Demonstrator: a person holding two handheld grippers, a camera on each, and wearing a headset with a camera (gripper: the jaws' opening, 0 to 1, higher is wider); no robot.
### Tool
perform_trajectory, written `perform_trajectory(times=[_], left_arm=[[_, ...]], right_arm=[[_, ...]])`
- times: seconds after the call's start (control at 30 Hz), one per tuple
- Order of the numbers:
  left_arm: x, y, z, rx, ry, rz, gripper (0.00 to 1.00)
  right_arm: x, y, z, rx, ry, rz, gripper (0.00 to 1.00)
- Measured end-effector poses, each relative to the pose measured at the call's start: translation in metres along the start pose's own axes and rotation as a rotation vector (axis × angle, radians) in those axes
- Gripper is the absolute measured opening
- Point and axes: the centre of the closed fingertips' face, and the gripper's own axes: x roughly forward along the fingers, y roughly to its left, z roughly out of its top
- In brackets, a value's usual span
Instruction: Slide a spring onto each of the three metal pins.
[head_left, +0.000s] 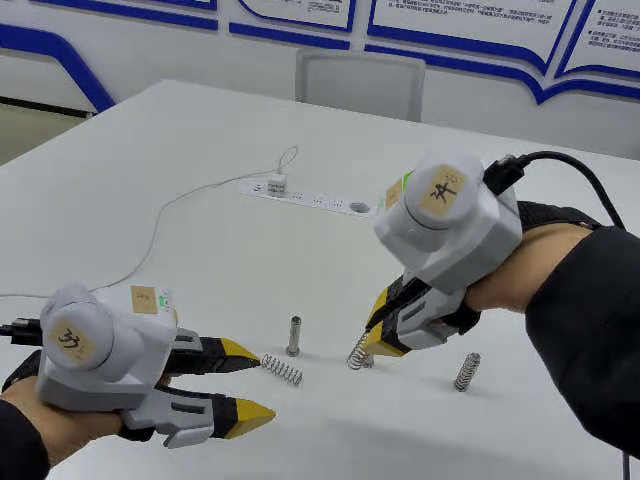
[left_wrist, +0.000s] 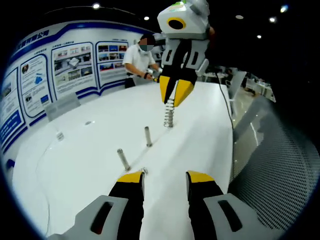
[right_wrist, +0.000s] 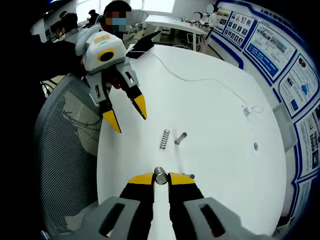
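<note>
Step in hand, judged from the layout: fitting a spring onto the middle pin. Right gripper (head_left: 373, 338) has its fingers pinched on the upper end of the held spring (head_left: 358, 351). This spring hangs tilted, its lower end down at the counter (head_left: 200, 200), beside the middle pin (left_wrist: 148, 136). The coil is not yet over the pin.

Left gripper (head_left: 246, 382) sits at the near left with its fingers spread and nothing between them. The second spring (head_left: 282, 369) lies flat on the counter, just off the farther finger tip of the left gripper. The left pin (head_left: 294, 335) stands upright and bare just beyond that spring. The third spring (head_left: 467, 371) stands tilted at the right, apart from the others. Whether a pin is inside it cannot be told.

Next move calls for:
1. Raise the held spring until its lower end clears the pin top.
2. Bring the coil upright and centre it over the pin.
3. Lower the coil.

A tilted coil is likely to catch on the pin tip. The left gripper is well placed to take the second spring afterwards.
</note>
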Motion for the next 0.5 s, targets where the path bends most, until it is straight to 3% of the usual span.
perform_trajectory(times=[0.3,0.5], left_arm=[[0.000,0.000,0.001,-0.026,-0.022,0.018,0.34],[0.002,-0.001,0.001,-0.026,-0.020,0.014,0.34]], right_arm=[[-0.006,-0.030,-0.017,0.036,0.025,-0.058,0.11],[-0.002,-0.045,-0.019,0.056,0.030,-0.077,0.11]])
